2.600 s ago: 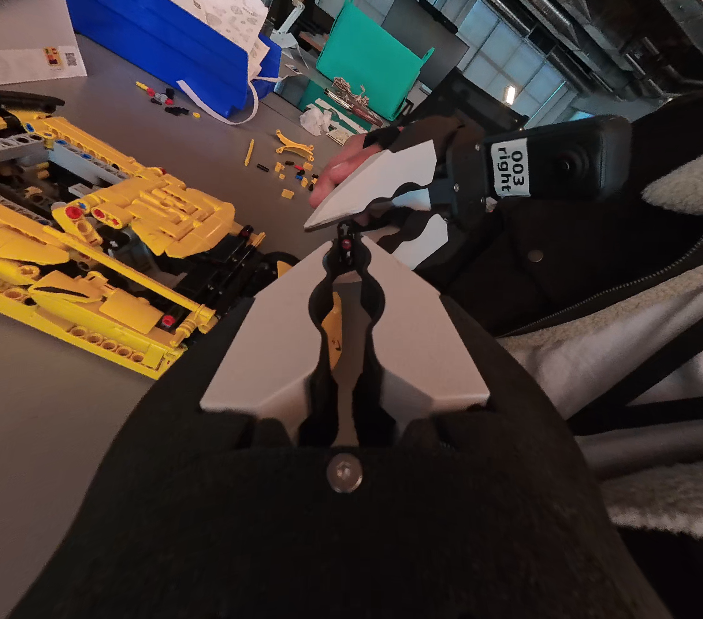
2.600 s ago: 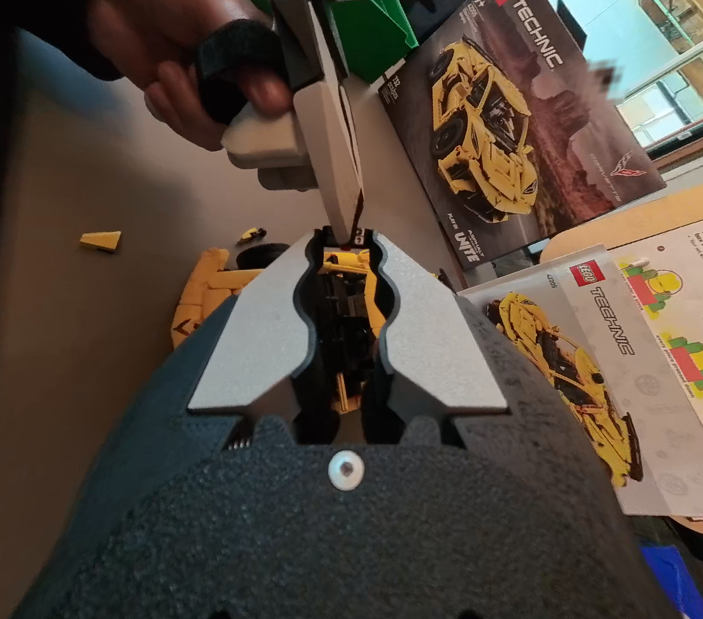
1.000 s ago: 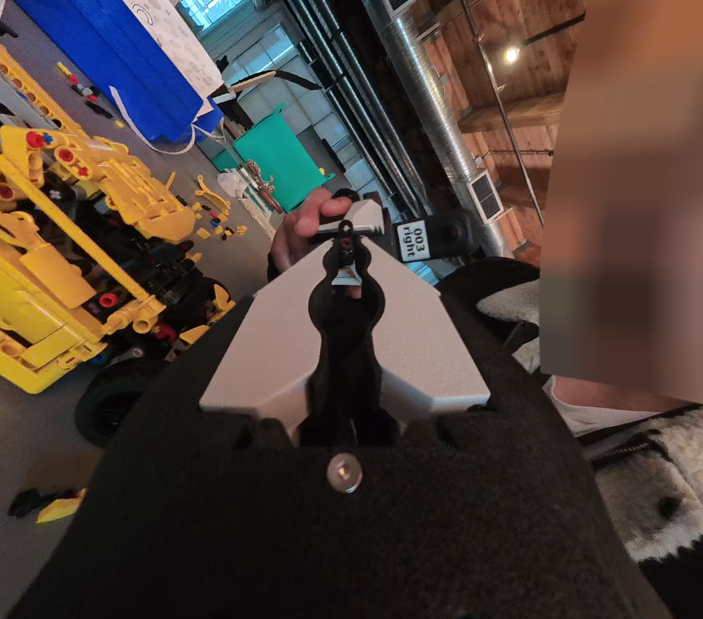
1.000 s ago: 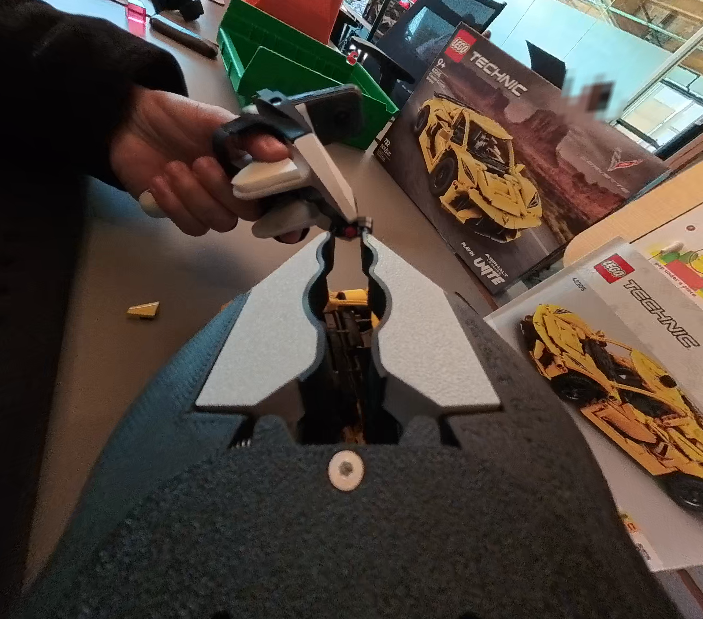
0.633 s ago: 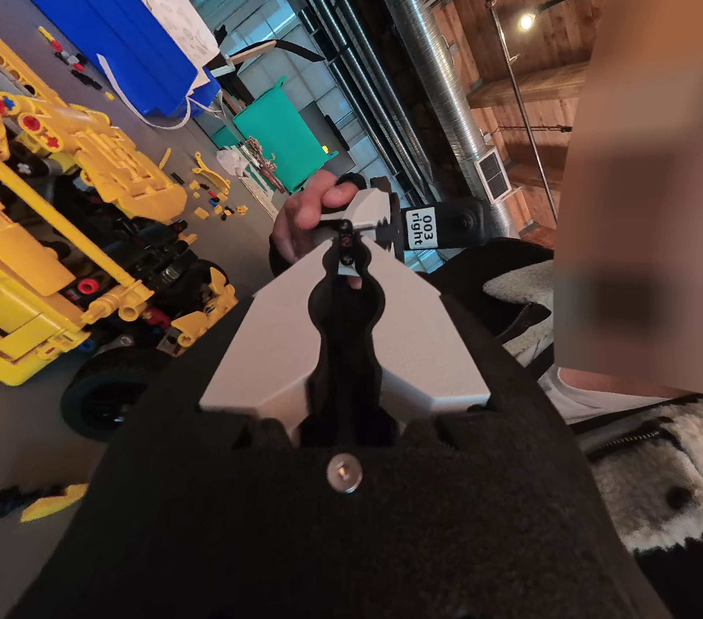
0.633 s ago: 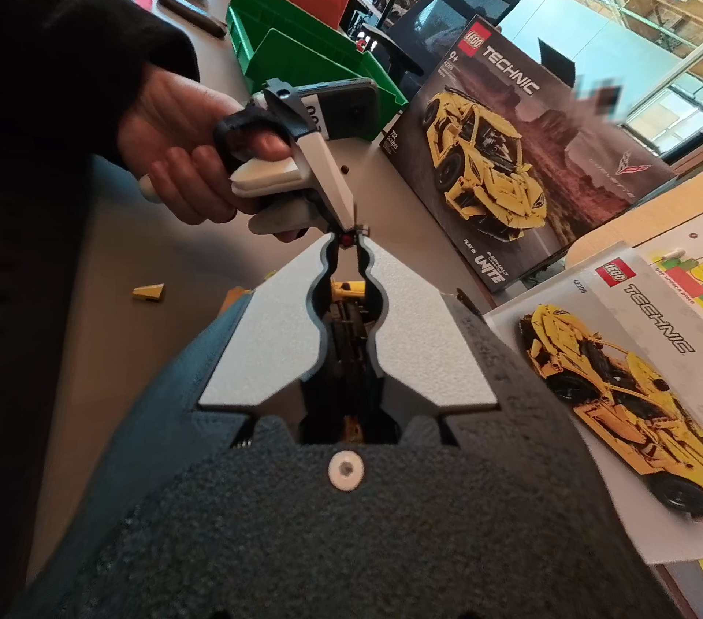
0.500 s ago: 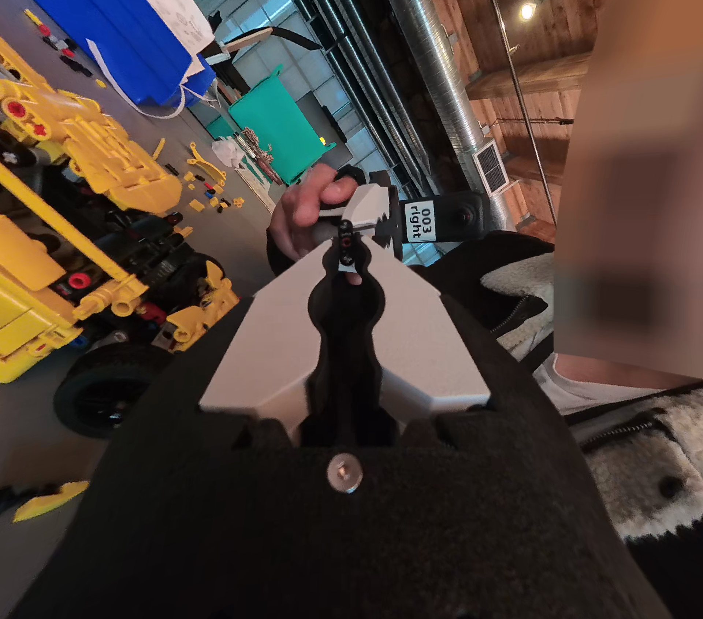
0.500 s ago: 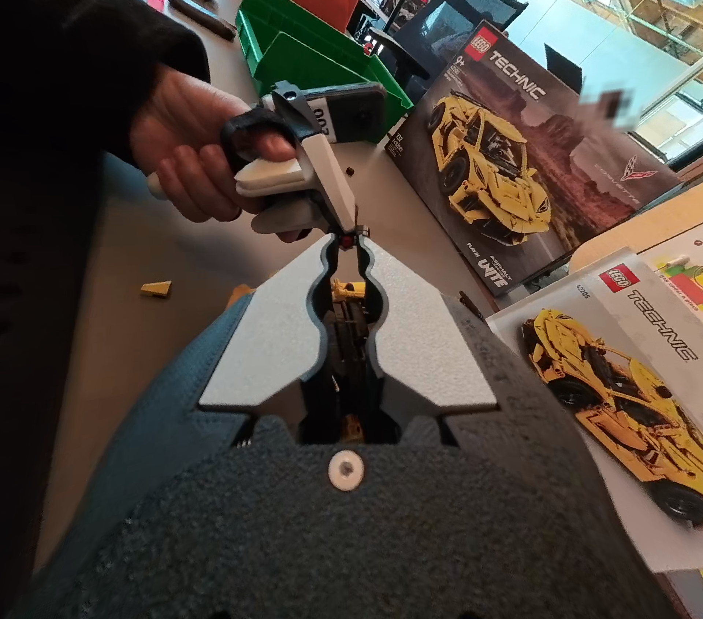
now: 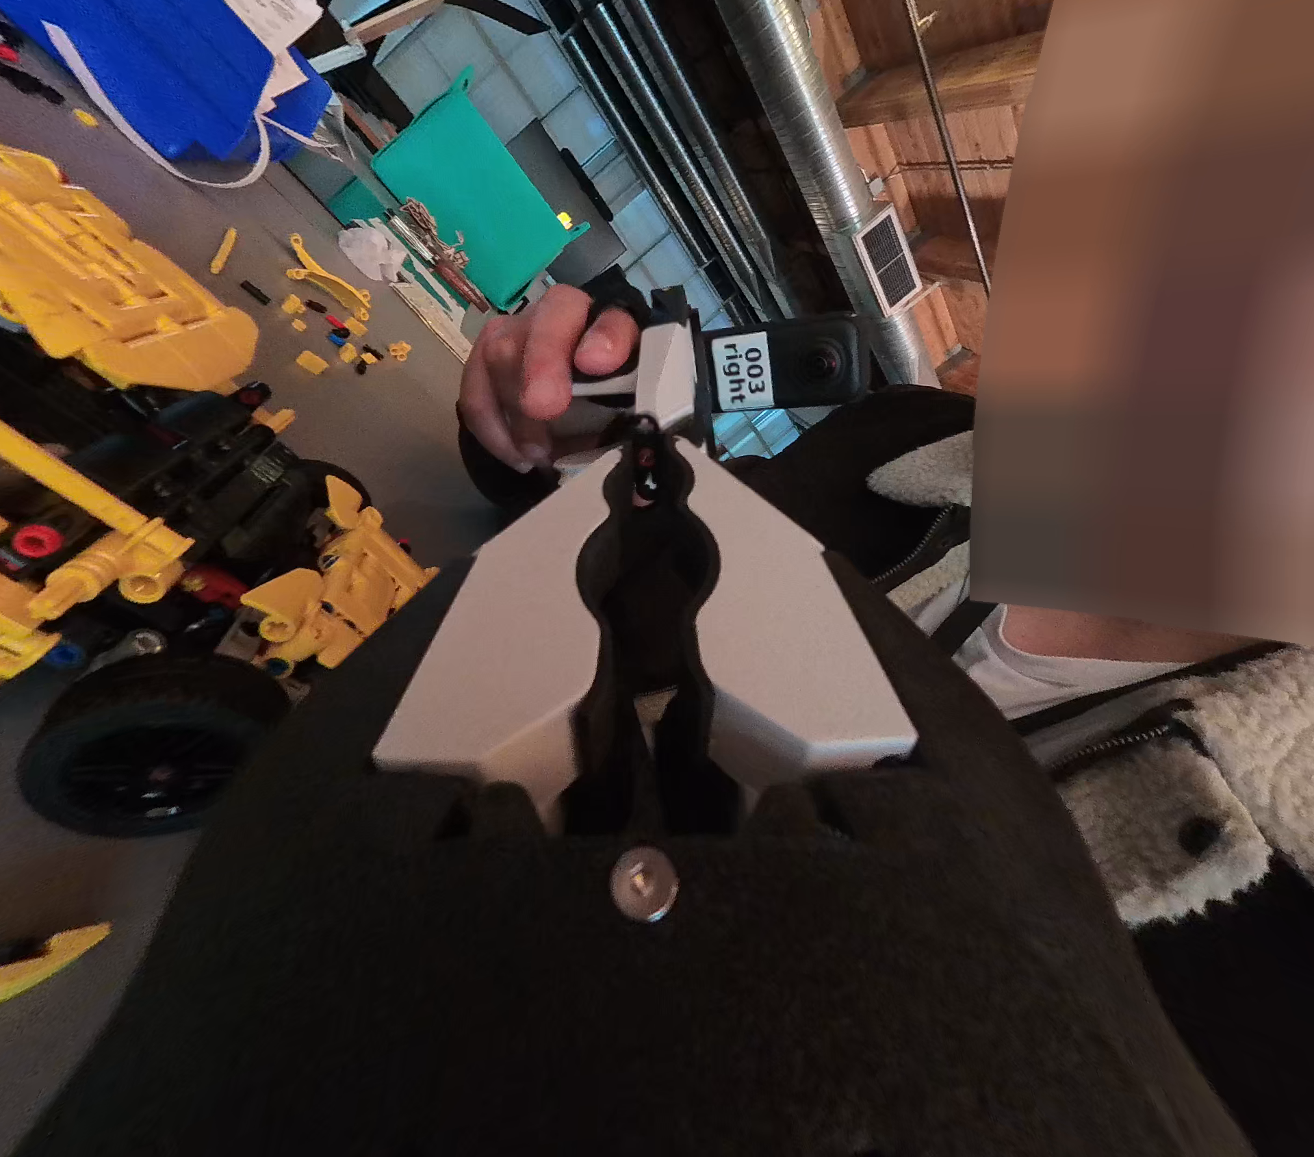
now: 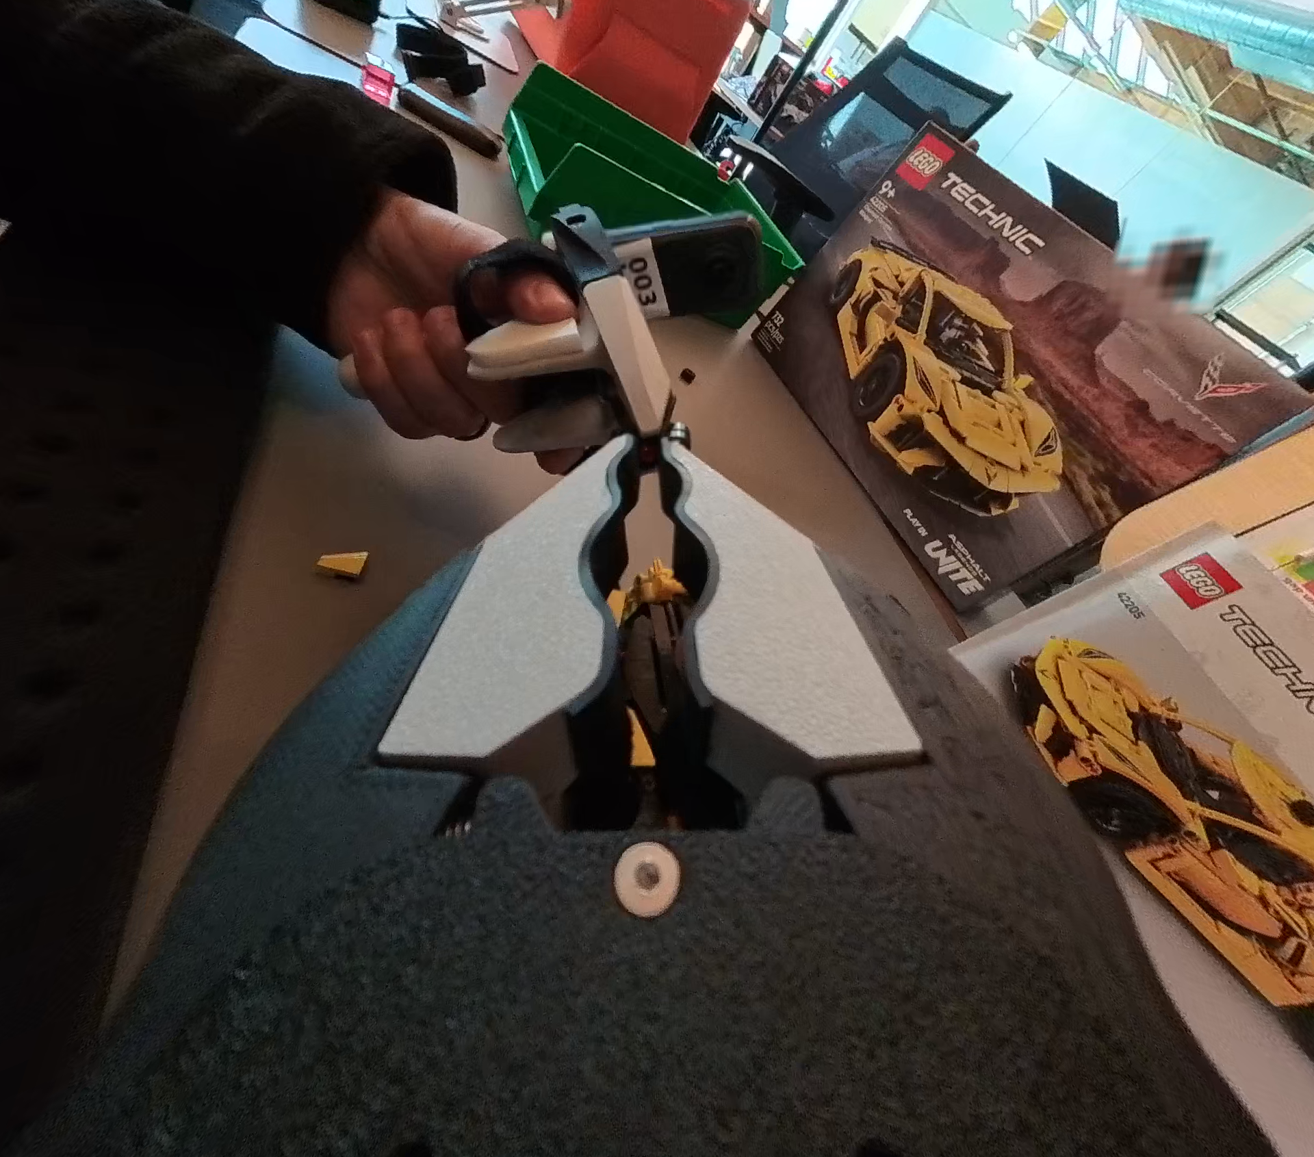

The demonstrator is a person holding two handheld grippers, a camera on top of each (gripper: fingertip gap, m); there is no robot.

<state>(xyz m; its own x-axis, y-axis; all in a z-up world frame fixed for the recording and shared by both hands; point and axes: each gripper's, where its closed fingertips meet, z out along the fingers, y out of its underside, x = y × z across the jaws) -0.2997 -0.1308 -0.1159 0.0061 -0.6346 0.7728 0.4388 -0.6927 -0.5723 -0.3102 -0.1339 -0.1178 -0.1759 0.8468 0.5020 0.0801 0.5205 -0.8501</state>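
My left gripper (image 9: 643, 468) and right gripper (image 10: 647, 447) meet tip to tip in the air above the grey surface (image 10: 320, 483), both sets of jaws drawn narrow onto one small black-and-red piece (image 10: 648, 448) pinched between them. The piece sits at the very tips, right where the two grippers cross, its silver end (image 10: 680, 432) poking out sideways from my right jaws; its long axis is too small to read. Below lie the half-built yellow toy car (image 9: 128, 447), loose yellow bits (image 9: 320, 333) and a printed box (image 10: 995, 355).
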